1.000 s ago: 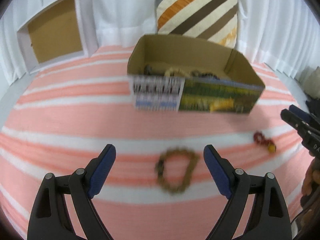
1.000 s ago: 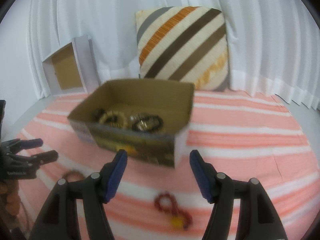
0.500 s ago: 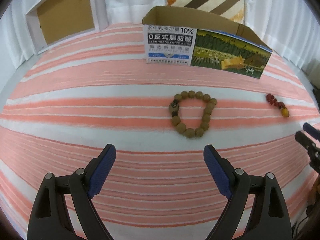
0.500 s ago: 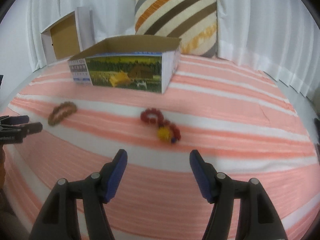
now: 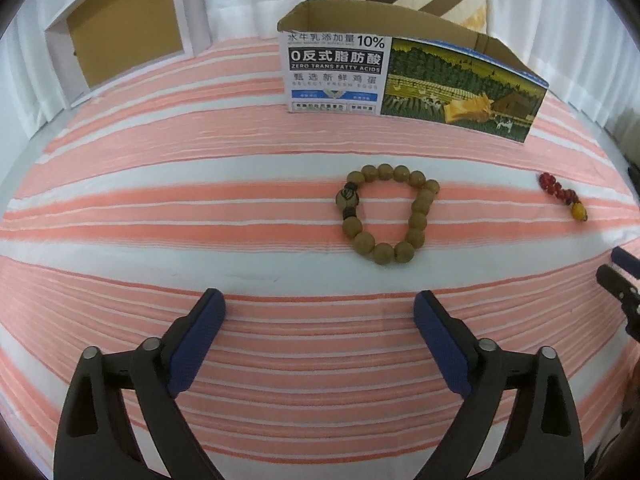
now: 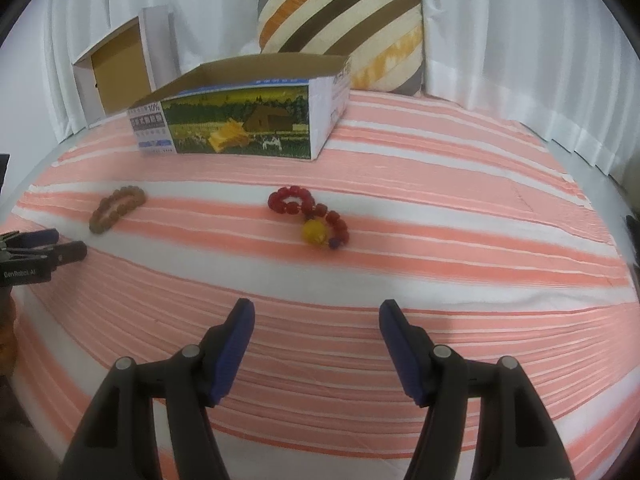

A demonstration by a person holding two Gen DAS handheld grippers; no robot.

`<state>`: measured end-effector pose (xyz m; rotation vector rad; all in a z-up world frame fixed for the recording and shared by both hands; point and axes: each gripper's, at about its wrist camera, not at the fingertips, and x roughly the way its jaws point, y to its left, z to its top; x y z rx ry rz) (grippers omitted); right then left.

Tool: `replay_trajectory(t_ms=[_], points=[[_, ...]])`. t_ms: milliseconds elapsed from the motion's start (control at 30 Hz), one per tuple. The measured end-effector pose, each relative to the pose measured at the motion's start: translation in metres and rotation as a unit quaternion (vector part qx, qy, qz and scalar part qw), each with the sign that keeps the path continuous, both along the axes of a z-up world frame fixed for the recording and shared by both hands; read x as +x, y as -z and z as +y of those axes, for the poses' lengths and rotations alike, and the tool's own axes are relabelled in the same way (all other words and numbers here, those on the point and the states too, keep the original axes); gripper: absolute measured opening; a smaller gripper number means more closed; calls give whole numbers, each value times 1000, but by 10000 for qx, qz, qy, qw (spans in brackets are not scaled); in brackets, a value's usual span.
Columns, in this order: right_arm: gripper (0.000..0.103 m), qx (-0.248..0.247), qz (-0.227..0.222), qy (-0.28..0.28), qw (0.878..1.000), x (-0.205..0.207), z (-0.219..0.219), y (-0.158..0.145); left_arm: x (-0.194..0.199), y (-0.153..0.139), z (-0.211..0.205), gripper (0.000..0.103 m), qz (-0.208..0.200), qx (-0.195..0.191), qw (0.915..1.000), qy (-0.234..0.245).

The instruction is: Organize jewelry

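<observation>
I am holding the left gripper [image 5: 320,312] with fingers spread, empty, short of the brown bead bracelet [image 5: 386,213] lying before the printed box [image 5: 412,80]. Right gripper [image 6: 317,320] fingers spread too, facing the red bracelet [image 6: 310,216] nearer the box.

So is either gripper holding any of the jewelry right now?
No. The left gripper and right gripper are both open and empty; the wooden bracelet and red bracelet lie on the cloth.

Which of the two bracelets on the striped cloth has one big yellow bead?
The red bead bracelet, lying twisted before the right gripper. The brown wooden bead bracelet has only tan beads and a few dark ones.
</observation>
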<state>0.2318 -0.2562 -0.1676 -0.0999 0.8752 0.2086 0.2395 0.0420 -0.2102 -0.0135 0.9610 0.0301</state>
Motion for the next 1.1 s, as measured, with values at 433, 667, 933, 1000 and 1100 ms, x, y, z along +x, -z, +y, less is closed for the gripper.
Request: replay_trajectory(t_ms=[433,667,933,1000,1100], points=[[76,-15,279,-128,9995,23,2,6,30,3,-4,103,113,-48,9991,413],[84,-76,347,-292,9989,58,6,10,60,4,-21,103,93,7,9972,737],[82,-84,354,-470,9982,85,16,11,70,0,-31,86,-78,7,9965,834],[68,-69,287,-548,9981,81,17,9,64,-2,-35,59,-206,10,9954,936],[36,-40,202,-638,9978,73,17,6,58,-4,-45,24,-307,8,9929,1147]])
